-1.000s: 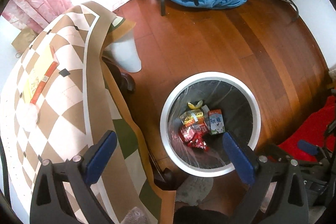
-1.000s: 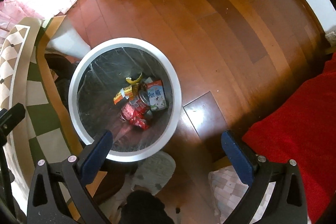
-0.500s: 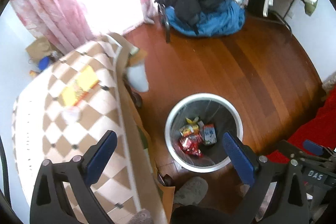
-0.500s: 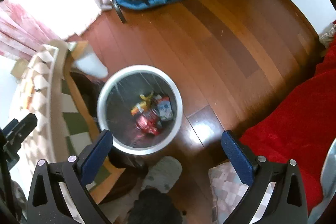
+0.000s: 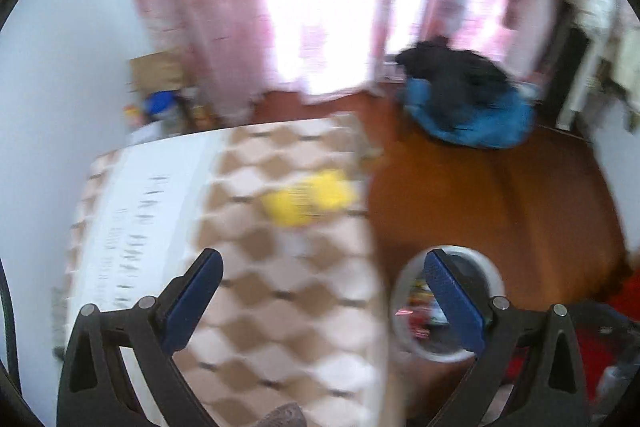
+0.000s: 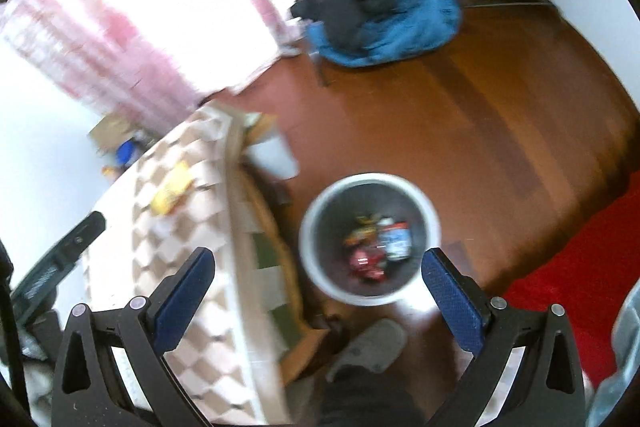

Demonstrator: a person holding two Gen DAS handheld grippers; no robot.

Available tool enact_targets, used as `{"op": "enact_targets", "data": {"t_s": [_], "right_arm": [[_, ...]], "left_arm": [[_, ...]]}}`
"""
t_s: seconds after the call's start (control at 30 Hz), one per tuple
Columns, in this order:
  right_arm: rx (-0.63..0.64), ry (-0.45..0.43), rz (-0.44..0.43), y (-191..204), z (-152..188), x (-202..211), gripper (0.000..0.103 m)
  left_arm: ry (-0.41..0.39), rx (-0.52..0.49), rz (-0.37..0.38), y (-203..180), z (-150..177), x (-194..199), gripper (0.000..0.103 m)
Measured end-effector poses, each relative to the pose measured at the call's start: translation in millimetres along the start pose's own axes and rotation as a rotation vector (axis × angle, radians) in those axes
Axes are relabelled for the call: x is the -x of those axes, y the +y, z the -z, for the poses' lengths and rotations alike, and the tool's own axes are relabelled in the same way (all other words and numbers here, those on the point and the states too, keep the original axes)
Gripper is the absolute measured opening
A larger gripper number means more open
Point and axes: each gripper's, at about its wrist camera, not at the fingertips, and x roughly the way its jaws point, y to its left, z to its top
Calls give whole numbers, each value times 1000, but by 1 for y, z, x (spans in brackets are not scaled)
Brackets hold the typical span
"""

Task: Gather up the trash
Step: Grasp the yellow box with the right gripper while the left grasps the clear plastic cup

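Left wrist view, blurred: the left gripper (image 5: 322, 291) is spread wide and empty above the brown-and-white checkered tablecloth (image 5: 280, 267), with a flat yellow wrapper (image 5: 308, 199) lying ahead between its fingers. The right gripper (image 6: 318, 285), equally wide and empty, hangs over the round white-rimmed trash bin (image 6: 430, 227) holding colourful packets (image 6: 376, 247); labels unreadable.

A: Table surface? Checkered cloth (image 5: 280, 267); yellow packet (image 5: 308, 199) lying on it, 12 o'clock from centre.

B: Floor (image 6: 480, 115): white-rimmed bin (image 6: 370, 239) standing; blue bundle (image 6: 400, 27) at its 12 o'clock, well apart.
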Motion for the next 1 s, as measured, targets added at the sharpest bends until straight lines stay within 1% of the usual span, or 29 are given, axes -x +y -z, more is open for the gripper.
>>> {"op": "enact_targets", "data": {"t_s": [0.03,0.1,0.13,0.2,0.27,0.33,0.4,0.43,0.47,0.53,0.6,0.63,0.67,0.73,0.8,0.83,0.9,0.93,0.97,1.0], "right_arm": [[16,19,-19,17,-2,-9,103],[48,54,-46,52,-2,-31,103],[60,74,-60,71,-3,-45,103],[70,124,-95,108,-7,-77,103],[65,166,-116,138,-13,-110,103],[49,205,-119,164,-22,-145,103],[44,248,-115,186,-31,-179,95],[44,267,-89,197,-36,-196,87],[40,291,-74,207,-42,-215,85],[23,329,-32,221,-50,-246,85],[-22,353,-7,226,-57,-267,85],[-47,362,-11,225,-60,-273,85],[-85,371,-12,226,-64,-281,92],[-121,355,-22,233,-71,-285,92],[-92,340,25,248,-77,-290,92],[-72,330,62,256,-79,-292,92],[-9,307,120,270,-81,-298,90],[44,293,164,280,-80,-300,88],[102,280,214,289,-77,-302,81],[185,258,279,301,-73,-303,76]], "left_arm": [[10,11,-59,20,1,-13,103],[37,37,-145,53,6,-37,103],[61,53,-181,72,9,-53,103],[134,85,-227,107,17,-85,103],[195,117,-245,138,23,-116,103],[232,138,-260,159,27,-138,103],[251,160,-256,174,28,-155,103],[253,165,-260,179,29,-156,103],[257,168,-263,183,29,-162,103],[263,176,-267,190,27,-168,103],[266,192,-261,196,25,-174,103],[268,198,-260,193,21,-173,103],[269,204,-259,193,21,-175,103],[271,214,-252,195,19,-179,103],[275,220,-263,198,19,-182,103],[279,223,-265,197,18,-183,103],[279,237,-259,200,19,-184,103],[280,241,-255,200,18,-185,103],[280,243,-251,200,19,-185,103],[281,243,-248,201,19,-184,103]]}}
